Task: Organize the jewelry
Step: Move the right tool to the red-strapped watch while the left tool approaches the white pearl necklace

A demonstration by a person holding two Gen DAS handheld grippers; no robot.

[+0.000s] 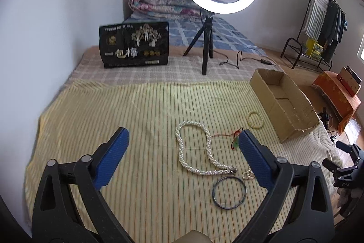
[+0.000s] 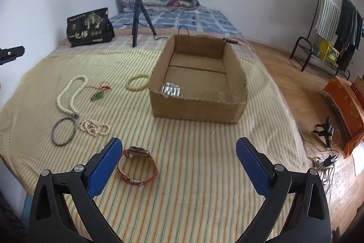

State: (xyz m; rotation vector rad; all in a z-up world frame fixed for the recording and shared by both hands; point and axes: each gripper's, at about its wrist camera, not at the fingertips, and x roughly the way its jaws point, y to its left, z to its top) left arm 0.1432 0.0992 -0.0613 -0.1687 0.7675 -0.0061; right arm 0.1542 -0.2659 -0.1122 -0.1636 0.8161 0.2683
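Jewelry lies on a yellow striped cloth [image 1: 91,111]. A thick pearl necklace [image 1: 193,147] [image 2: 68,95], a dark bangle [image 1: 229,193] [image 2: 63,131], a thin pearl strand [image 2: 94,127], a green pendant on red cord [image 2: 99,95] and a pale bead bracelet [image 1: 255,120] [image 2: 137,83] lie left of an open cardboard box [image 2: 198,104] [image 1: 282,101]. A silvery item [image 2: 171,90] lies inside the box. A red-strapped watch [image 2: 136,165] lies by my open, empty right gripper [image 2: 179,148]. My left gripper [image 1: 183,138] is open and empty above the necklace.
A ring light on a tripod [image 1: 208,38] [image 2: 138,15] and a black printed bag [image 1: 134,47] stand at the back. A folded quilt [image 1: 163,1] lies behind. A clothes rack [image 2: 329,22] and orange box [image 2: 345,97] are on the floor to the right.
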